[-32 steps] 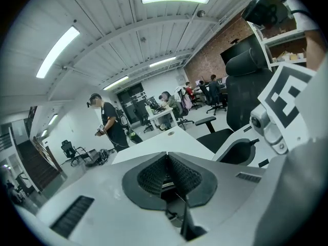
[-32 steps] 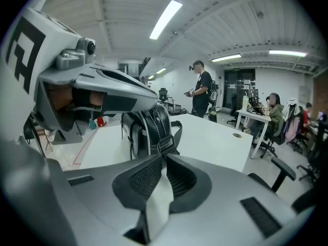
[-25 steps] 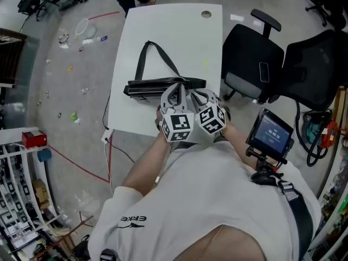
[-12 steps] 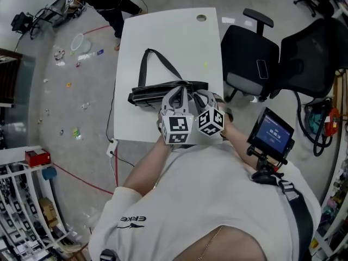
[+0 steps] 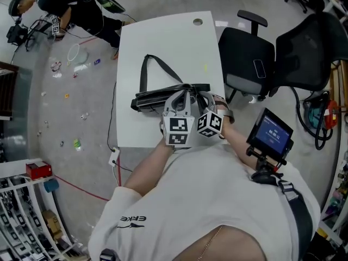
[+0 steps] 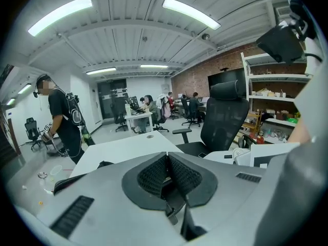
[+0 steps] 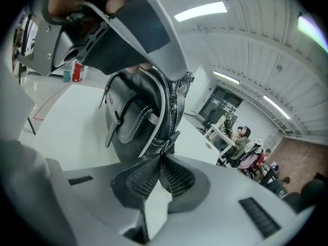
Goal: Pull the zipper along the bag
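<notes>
Beyond the table's far-left corner the bystander in black [image 5: 70,4] has shifted leftward across the floor; both grippers stay bunched at the bag.
The black bag [image 5: 157,95] lies flat along the near edge of the white table [image 5: 163,37], its strap looping toward the middle and its right end close to the right edge. The left gripper [image 6: 166,160] has its jaws pressed together, with a small dark piece of unclear kind low between the pads. Just beside it, the right gripper [image 7: 160,160] pinches the black tab [image 7: 163,176] at the bag's end.

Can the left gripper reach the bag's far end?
Probably yes: the bag lies bare from the left gripper, seemingly on the zipper pull, to that end; the right gripper holds the near end.
</notes>
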A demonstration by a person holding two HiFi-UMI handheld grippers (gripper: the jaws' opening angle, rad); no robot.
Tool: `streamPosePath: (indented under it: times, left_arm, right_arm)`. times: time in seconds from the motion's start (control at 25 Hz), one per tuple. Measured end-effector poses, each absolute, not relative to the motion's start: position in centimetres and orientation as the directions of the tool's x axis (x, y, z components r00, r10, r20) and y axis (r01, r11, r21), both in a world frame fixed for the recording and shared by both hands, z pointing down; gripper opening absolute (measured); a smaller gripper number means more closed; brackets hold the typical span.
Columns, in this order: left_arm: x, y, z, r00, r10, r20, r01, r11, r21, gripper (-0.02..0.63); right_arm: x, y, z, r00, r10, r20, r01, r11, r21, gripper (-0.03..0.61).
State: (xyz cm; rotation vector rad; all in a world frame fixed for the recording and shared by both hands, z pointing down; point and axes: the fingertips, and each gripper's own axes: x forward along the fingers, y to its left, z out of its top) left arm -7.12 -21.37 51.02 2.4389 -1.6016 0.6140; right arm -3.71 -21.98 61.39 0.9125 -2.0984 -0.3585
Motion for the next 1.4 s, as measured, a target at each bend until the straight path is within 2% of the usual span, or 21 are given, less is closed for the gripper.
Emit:
streamPosePath:
  times: [0.4, 0.64, 1.4]
  left_arm:
    - [-7.0, -22.3, 51.1, 0.395, -0.815, 0.424, -0.899, -0.438, -0.004, 0.012]
    - [-17.0, -19.1, 49.3, 0.42, -0.816, 0.397, -0.893, -0.449, 0.024, 0.012]
    - [-17.8, -19.8, 48.4, 0.446, -0.818, 0.365, -0.891, -0.444, 0.095, 0.012]
  right_arm:
    - [-2.6, -22.8, 61.8, -0.388, -0.727, 0.567, -0.468, 0.685, 0.558, 0.026]
    - [-11.4, -19.9, 60.8, -0.357, -0.733, 0.579, -0.467, 0.677, 0.569, 0.025]
    - [-8.2, -21.4, 61.6, -0.292, -0.749, 0.595, -0.501, 0.649, 0.572, 0.025]
